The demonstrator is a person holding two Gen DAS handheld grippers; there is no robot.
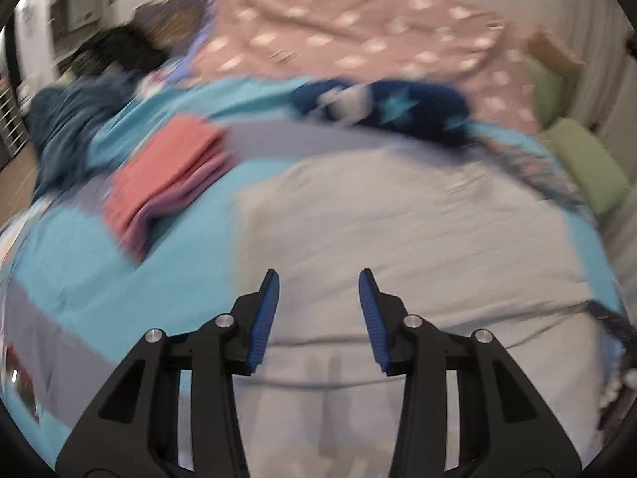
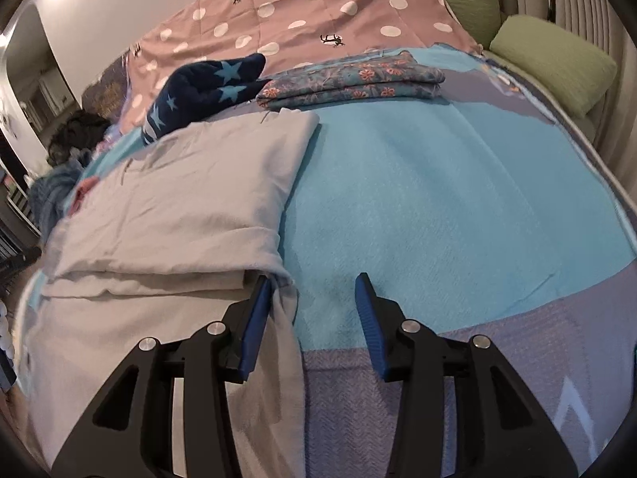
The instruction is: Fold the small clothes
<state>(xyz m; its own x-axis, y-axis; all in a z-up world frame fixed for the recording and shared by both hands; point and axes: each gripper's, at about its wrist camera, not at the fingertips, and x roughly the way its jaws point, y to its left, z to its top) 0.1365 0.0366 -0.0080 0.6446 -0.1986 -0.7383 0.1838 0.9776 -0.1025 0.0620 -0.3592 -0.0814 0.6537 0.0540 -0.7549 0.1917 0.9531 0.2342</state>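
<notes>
The grey garment (image 2: 187, 195) I'm working on lies on the bed, partly folded: its far part is doubled back over the near part, leaving a thick folded edge running across in front of my right gripper (image 2: 314, 290). That gripper's jaws are wide apart and clamp nothing; the left blue pad (image 2: 254, 330) touches the garment's right-hand edge, where a bunched corner of cloth hangs down just inside the gap, while the other pad stands clear over the blue blanket (image 2: 438, 207).

My left gripper (image 1: 318, 286) hangs above the same grey garment (image 1: 418, 231), jaws likewise spread wide with nothing between them. The left wrist view is smeared, so I cannot tell whether the tips touch the cloth.

Outward from the garment: just beyond its far edge sits a dark navy item with light blue stars (image 2: 207, 83), touching or nearly touching the grey cloth. Beside that, toward the far right of the bed, lies a folded floral cloth (image 2: 354, 79) in a neat flat stack. To the left of the grey garment, on the blue blanket, rests a folded pink stack (image 1: 167, 175). Further toward the far left corner is a heap of dark teal clothing (image 1: 67, 127), blurred.

A pink polka-dot sheet (image 2: 302, 12) covers the far end of the bed, and green cushions (image 2: 553, 63) lie along the right edge.
</notes>
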